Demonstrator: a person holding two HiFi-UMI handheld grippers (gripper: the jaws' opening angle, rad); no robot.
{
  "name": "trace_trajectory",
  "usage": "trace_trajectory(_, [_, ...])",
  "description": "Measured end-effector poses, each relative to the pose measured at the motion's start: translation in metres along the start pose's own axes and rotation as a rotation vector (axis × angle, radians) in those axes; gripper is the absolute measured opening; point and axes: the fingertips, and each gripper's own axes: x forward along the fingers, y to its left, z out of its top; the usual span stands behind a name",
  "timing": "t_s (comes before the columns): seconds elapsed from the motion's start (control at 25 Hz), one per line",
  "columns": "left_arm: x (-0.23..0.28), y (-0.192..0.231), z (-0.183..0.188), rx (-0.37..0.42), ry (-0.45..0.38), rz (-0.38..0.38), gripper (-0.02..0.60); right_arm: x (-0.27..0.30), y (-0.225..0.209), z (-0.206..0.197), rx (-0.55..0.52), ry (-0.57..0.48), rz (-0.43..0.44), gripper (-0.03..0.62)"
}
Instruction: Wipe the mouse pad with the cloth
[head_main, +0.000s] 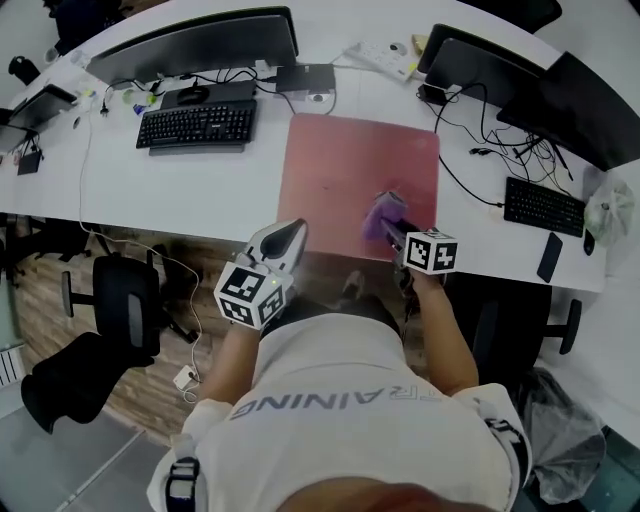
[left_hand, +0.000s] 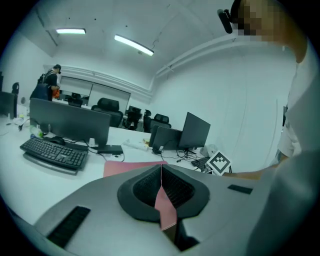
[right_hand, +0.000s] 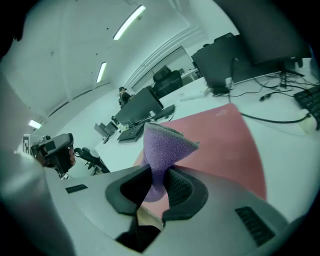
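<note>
A large red mouse pad (head_main: 350, 175) lies on the white desk (head_main: 130, 185) between two workstations. My right gripper (head_main: 392, 226) is shut on a purple cloth (head_main: 380, 215), held over the pad's near right part. In the right gripper view the cloth (right_hand: 162, 150) sticks up from between the jaws, with the pad (right_hand: 220, 145) behind it. My left gripper (head_main: 285, 240) hovers at the pad's near left corner, jaws shut with nothing between them. The left gripper (left_hand: 161, 186) points toward the pad (left_hand: 127, 167).
A black keyboard (head_main: 197, 125) and monitor (head_main: 195, 45) stand to the pad's left. Another keyboard (head_main: 543, 207), a phone (head_main: 549, 257) and cables (head_main: 480, 150) lie to its right. A black office chair (head_main: 115, 310) stands on the floor at left.
</note>
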Motion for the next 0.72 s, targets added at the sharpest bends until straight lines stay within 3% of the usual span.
trace_trajectory(0.48, [-0.174, 0.132, -0.03, -0.087, -0.069, 0.249, 0.032, 0.151, 0.211, -0.07, -0.188, 0.237, 0.235, 0.092])
trace_trajectory(0.6, [-0.212, 0.156, -0.042, -0.105, -0.076, 0.296, 0.032, 0.183, 0.248, -0.089, -0.229, 0.274, 0.257, 0.092])
trace_trajectory(0.72, [-0.243, 0.174, -0.058, -0.127, -0.075, 0.328, 0.032, 0.214, 0.264, -0.106, -0.273, 0.293, 0.219, 0.092])
